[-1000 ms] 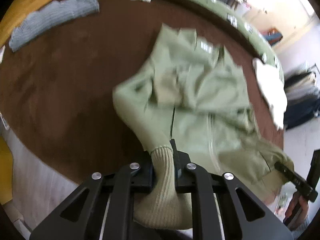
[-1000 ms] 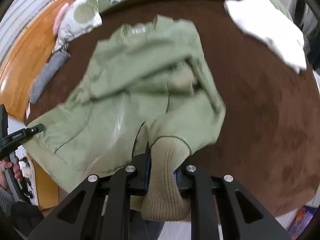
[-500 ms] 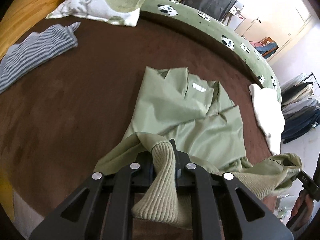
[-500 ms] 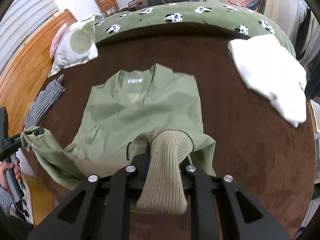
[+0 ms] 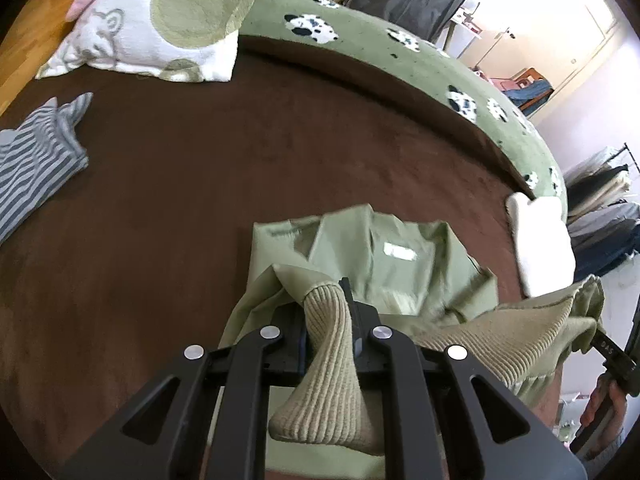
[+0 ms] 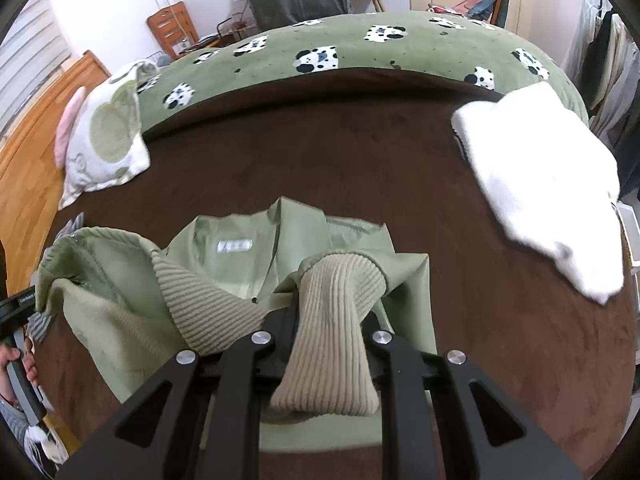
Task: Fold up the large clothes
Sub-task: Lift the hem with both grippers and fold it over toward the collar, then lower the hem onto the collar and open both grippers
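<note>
A light green jacket (image 5: 400, 264) lies on the brown bed cover (image 5: 180, 184), collar and white label facing up. My left gripper (image 5: 326, 300) is shut on a beige ribbed corner of its hem (image 5: 324, 352), held above the jacket near the collar. My right gripper (image 6: 332, 296) is shut on the other ribbed hem corner (image 6: 328, 332). The ribbed hem band (image 6: 200, 300) sags between the two grippers, and the lower half is doubled over the upper half. The right gripper (image 5: 616, 356) shows at the left wrist view's right edge, and the left gripper (image 6: 20, 308) at the right wrist view's left edge.
A white folded garment (image 6: 540, 184) lies to the right of the jacket. A grey striped garment (image 5: 36, 160) and a white pillow with green dots (image 5: 160, 20) lie to the left. A green cow-print blanket (image 6: 360, 48) bounds the far side. A clothes rack (image 6: 608, 60) stands at the right.
Both grippers carried the ribbed hem forward over the jacket toward its collar. The spread body is now folded over itself, and the collar sits much nearer the fingers.
</note>
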